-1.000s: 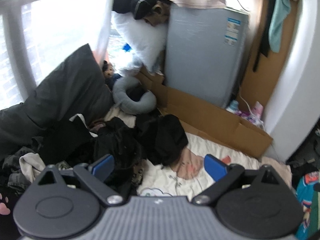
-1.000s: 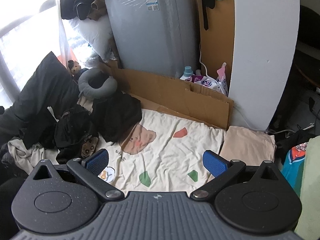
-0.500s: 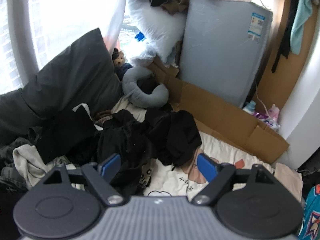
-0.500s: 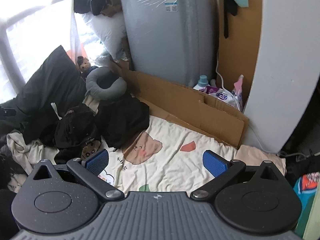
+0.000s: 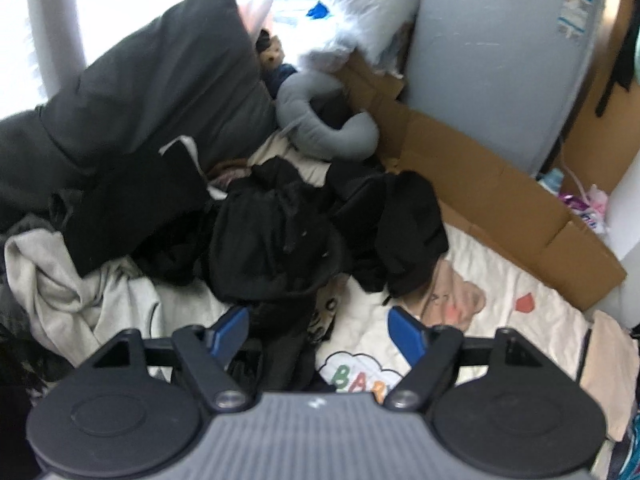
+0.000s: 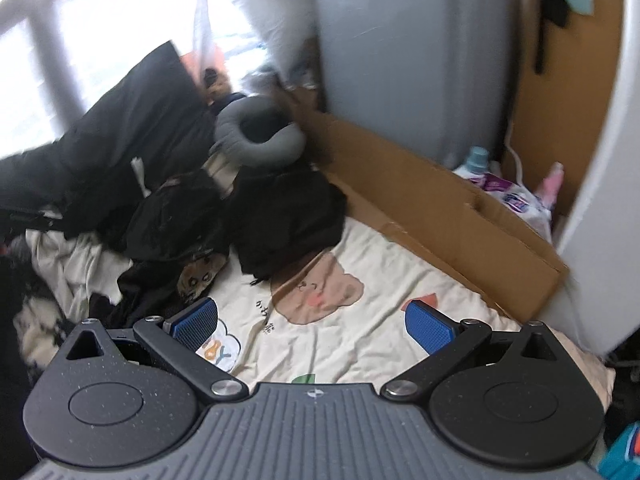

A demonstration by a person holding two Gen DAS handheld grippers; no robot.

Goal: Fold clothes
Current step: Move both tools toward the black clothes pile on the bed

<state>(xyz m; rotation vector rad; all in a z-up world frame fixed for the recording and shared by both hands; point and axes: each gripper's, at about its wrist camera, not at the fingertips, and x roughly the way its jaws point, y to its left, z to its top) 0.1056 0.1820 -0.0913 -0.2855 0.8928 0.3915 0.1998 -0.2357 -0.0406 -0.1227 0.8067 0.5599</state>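
Two grippers have dropped toward the black clothes (image 5: 280, 240): our left gripper (image 5: 318, 330) is closing, fabric between its fingers but unpinched, our right gripper (image 6: 312, 322) gapes over bare sheet (image 6: 360, 336), so picking begins.

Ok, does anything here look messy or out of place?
Yes. The black clothes lie in a crumpled heap at the sheet's window-side edge, overlapping a rumpled cream garment; none is folded.

Crumpled black clothes (image 5: 280, 236) heaped on cartoon-print cream sheet (image 5: 516, 312), unfolded
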